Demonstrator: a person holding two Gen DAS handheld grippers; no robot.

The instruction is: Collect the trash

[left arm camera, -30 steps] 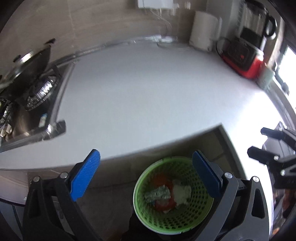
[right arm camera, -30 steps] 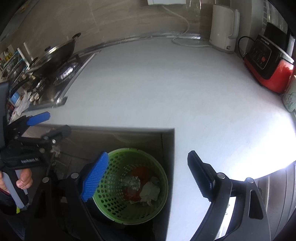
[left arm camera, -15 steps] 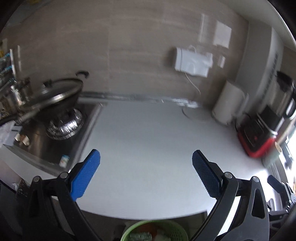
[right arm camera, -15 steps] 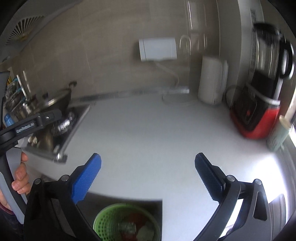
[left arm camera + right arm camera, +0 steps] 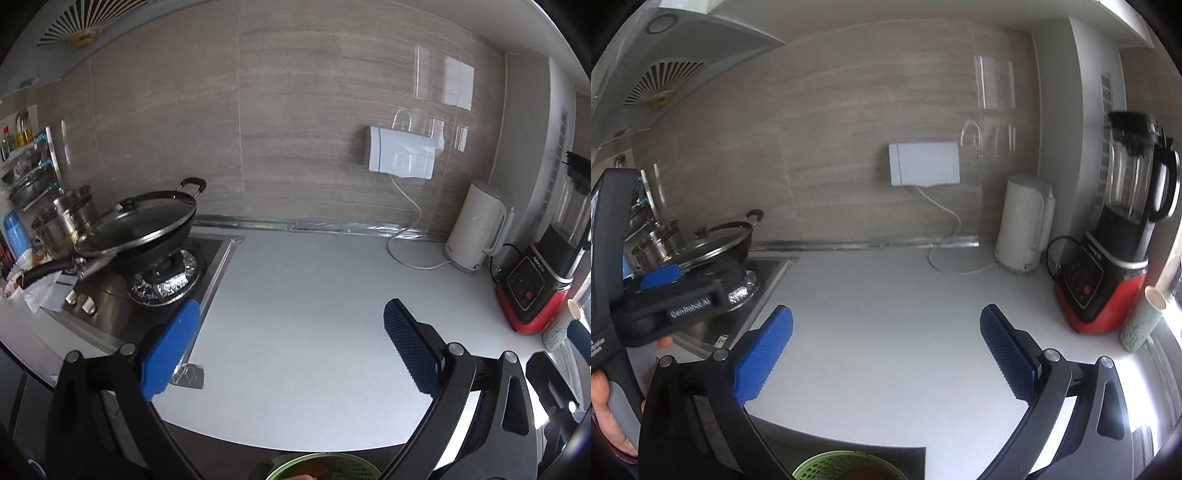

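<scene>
Looking from left wrist: left gripper (image 5: 291, 341) spread wide, holding nothing, above the white counter (image 5: 314, 295); green basket (image 5: 325, 468) just below the counter's front edge.
Right wrist: right gripper (image 5: 885, 343) spread, holding nothing; green basket (image 5: 846, 466) under the front edge.

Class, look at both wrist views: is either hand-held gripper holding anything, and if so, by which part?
Nothing is held. The left hand-held gripper and right hand-held gripper are both open, with only bare white countertop between their blue pads.
</scene>
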